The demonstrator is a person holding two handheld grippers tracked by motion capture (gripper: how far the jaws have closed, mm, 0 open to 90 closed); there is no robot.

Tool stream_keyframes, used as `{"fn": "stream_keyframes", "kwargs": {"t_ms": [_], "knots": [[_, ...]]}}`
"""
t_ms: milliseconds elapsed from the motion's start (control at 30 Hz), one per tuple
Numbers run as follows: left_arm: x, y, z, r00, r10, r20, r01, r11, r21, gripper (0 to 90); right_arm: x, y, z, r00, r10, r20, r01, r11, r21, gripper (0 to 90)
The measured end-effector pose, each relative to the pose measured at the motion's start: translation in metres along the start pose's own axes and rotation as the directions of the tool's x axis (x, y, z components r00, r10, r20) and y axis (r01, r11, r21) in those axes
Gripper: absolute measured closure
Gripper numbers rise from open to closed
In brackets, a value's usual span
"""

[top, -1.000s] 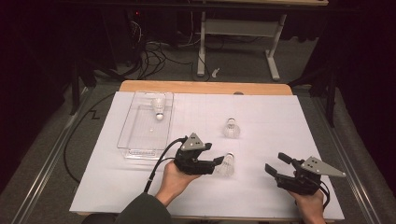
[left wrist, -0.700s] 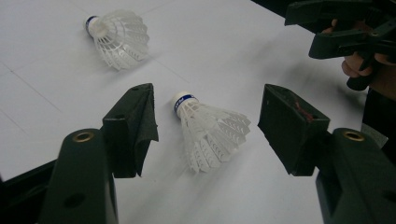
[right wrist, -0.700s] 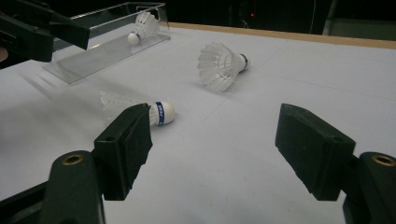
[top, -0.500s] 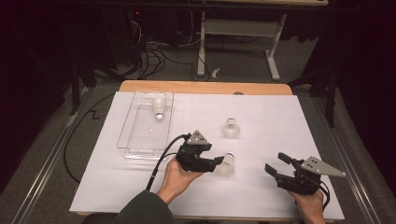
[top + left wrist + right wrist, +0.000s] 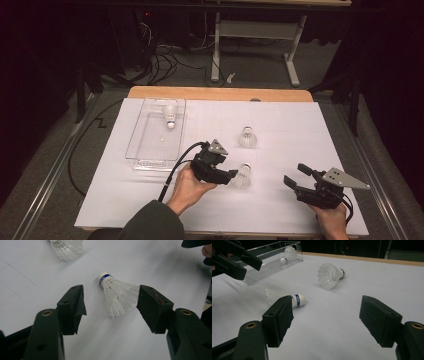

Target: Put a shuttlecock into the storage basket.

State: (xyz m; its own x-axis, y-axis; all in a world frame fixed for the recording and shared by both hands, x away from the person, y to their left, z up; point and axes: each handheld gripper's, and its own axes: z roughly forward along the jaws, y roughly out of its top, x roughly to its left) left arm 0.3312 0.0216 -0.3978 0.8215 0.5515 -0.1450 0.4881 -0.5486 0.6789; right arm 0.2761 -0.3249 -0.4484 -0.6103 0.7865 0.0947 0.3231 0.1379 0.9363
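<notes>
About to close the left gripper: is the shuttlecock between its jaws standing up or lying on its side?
Lying on its side. The shuttlecock rests on the white sheet, its cork pointing sideways.

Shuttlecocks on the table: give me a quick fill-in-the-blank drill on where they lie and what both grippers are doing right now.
1. The clear tray holds ____ shuttlecock.
2. The left gripper is ____, its jaws on either side of the near shuttlecock, whose skirt is not yet clamped.
3. The near shuttlecock lies on its ____, cork band blue.
4. The right gripper holds ____; the far shuttlecock lies untouched on the white sheet.

Missing words: one; open; side; nothing
</notes>
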Motion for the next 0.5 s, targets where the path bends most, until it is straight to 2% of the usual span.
{"fn": "stream_keyframes", "kwargs": {"t_ms": [133, 267, 500], "knots": [[0.001, 0.002, 0.002, 0.9999, 0.007, 0.008, -0.007, 0.9992, 0.038, 41.0, 0.000, 0.000, 0.000, 1.0000, 0.001, 0.000, -0.001, 1.000, 0.001, 27.4], [0.001, 0.004, 0.005, 0.9998, 0.020, -0.005, -0.020, 0.9970, 0.075, 42.7, 0.000, 0.000, 0.000, 1.0000, 0.000, 0.000, 0.000, 1.000, 0.000, 27.4], [-0.002, 0.006, 0.011, 0.9987, 0.051, -0.007, -0.050, 0.9880, 0.146, 45.1, 0.000, 0.000, 0.000, 1.0000, -0.001, 0.000, 0.001, 1.000, 0.003, 27.5]]}}
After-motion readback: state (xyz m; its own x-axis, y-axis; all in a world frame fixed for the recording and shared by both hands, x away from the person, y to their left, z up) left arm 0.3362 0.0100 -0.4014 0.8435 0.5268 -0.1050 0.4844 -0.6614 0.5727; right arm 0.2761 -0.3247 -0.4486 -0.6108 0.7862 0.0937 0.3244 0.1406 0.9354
